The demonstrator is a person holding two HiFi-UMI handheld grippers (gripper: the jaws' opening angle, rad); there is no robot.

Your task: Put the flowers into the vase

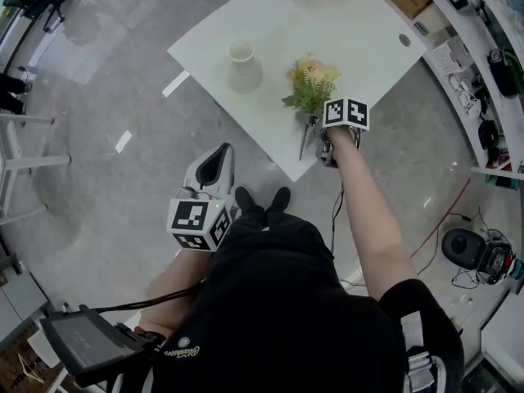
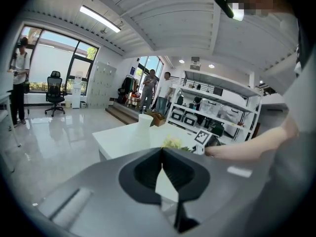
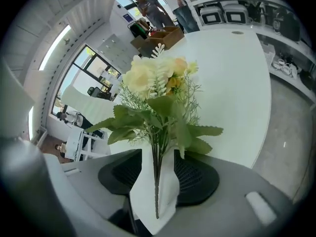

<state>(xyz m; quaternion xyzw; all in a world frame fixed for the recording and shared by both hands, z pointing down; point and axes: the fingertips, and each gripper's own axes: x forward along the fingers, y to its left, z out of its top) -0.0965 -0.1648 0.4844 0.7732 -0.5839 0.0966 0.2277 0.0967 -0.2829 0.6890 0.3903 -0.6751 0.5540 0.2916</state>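
Gaping wide, right claw (image 3: pixel 158 154) straddles stems of the flowers (image 3: pixel 157 83).

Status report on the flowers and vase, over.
Left tongs shut, empty. Right tongs open, stems between them. Flowers on table, not in vase yet. Nothing in the way.

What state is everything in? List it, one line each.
vase: upright on the table, empty.
flowers: outside the vase, stalks between the right claw's jaws.
right claw: open, jaws either side of the stalks, not pressing.
left claw: shut, empty, off the table.
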